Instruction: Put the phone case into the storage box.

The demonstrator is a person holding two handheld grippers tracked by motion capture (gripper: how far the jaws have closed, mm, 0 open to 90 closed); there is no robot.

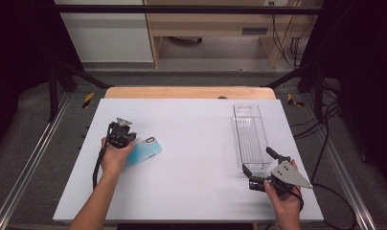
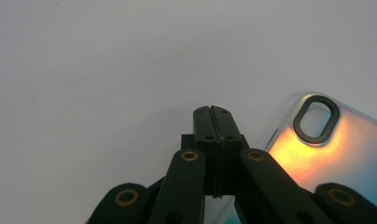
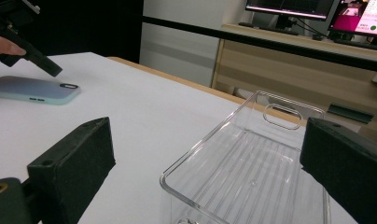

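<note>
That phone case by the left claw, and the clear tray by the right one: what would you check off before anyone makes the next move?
1. Phone case lying flat on the table: ok, camera cutout end pointing away from the person.
2. Left claw ready to grab: not ok, jaws pressed together with nothing between them, just beside the case's edge.
3. Right claw open: ok, jaws spread wide on either side of the clear tray.
4. Right claw gripping the tray: not ok, pads stand apart from its walls.
5. Tray free to receive something: ok, nothing lies inside.
6. Path between case and tray: ok, bare table.
</note>
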